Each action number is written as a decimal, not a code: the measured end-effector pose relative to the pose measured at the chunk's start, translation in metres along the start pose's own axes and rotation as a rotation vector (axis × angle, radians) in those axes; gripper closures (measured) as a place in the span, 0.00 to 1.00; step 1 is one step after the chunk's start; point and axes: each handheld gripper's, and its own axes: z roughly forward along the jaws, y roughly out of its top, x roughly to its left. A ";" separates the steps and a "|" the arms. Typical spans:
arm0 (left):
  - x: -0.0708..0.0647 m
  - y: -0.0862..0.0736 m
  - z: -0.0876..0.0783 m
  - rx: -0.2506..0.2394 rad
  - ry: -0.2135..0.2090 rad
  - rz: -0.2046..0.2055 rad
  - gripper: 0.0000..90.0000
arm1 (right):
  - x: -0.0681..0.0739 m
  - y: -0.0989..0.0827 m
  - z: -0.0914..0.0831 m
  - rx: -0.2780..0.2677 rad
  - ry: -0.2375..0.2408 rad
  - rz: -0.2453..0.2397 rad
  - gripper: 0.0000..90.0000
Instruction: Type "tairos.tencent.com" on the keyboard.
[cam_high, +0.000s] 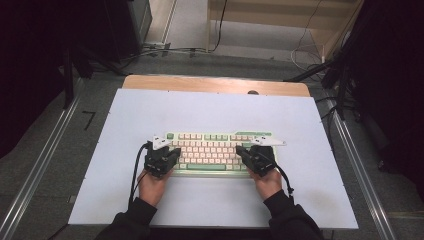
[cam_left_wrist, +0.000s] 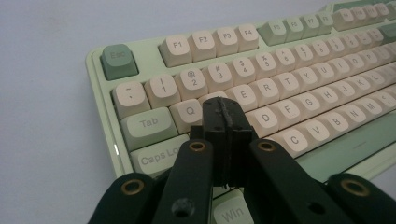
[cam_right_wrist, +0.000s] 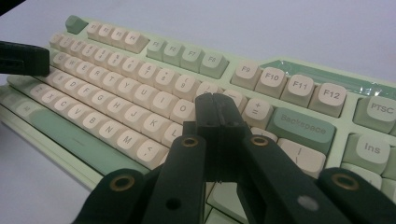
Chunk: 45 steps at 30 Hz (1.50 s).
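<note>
**Two closed grippers poised over the keyboard keys**

The keyboard (cam_high: 215, 150) lies flat near the middle of the white mat (cam_high: 150, 110), its long side across the table, with both hands at its near edge. It is a stiff plastic body in pale green with cream and green keycaps. I judge it fairly heavy for its size and not fragile as a whole, but the keycaps sit loose on their stems and could pop off if a jaw hooks under one. The caps look smooth, so a tip pushing at an angle may slip to the next key.

The left gripper (cam_left_wrist: 223, 108) has its jaws pressed fully together with nothing between them. Its tip stands over the left letter block of the keyboard, close to the W key (cam_left_wrist: 212, 98), just right of Q. The right gripper (cam_right_wrist: 217, 103) is closed in the same way and empty; its tip is over the right end of the letter rows, just left of Backspace (cam_right_wrist: 303, 127), near the P area.

For this work the keyboard should probably not be grasped at all: the closed tips serve as fingers to press single keys straight down. If it must be moved, the two short ends of the body are the safe places.

There is no container on the mat.
</note>
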 end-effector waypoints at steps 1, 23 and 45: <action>0.000 0.000 0.000 0.003 0.001 -0.002 1.00 | 0.000 0.000 0.000 0.000 0.000 -0.001 0.98; -0.001 0.001 -0.002 -0.022 -0.014 0.000 1.00 | 0.001 0.000 0.000 0.002 0.004 -0.002 0.98; -0.004 0.003 -0.002 -0.050 -0.028 -0.010 1.00 | 0.012 0.002 0.009 0.011 0.023 -0.024 0.98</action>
